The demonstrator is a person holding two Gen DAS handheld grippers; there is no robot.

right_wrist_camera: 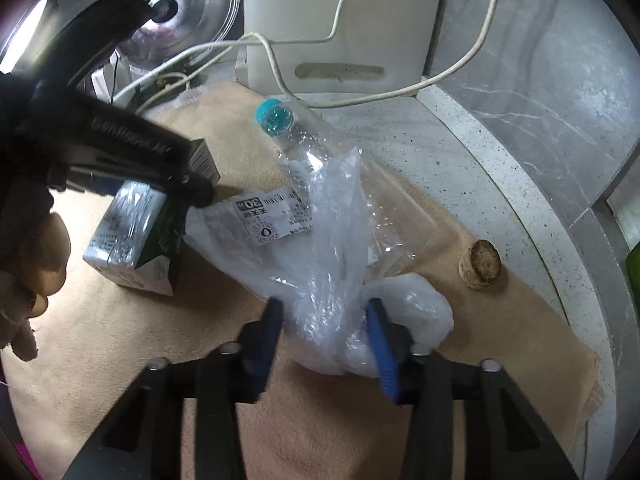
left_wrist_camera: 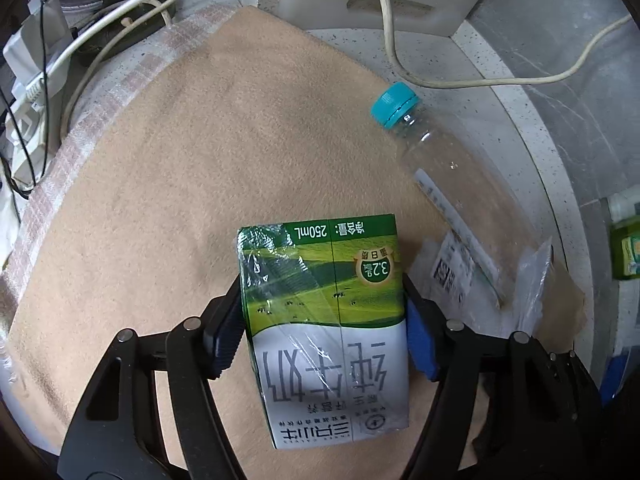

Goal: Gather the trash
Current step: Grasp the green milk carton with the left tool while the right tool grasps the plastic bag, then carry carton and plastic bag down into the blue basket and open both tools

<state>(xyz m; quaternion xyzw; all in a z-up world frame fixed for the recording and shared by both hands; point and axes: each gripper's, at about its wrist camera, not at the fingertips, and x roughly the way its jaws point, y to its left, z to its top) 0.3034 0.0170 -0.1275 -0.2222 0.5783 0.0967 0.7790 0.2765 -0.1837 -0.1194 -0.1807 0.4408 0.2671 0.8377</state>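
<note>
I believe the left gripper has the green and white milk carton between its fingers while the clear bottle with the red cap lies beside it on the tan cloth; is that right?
Not quite: the cap is teal, not red, as the left wrist view shows. The left gripper does have the milk carton between its fingers, and the clear bottle lies beside it on the tan cloth.
</note>
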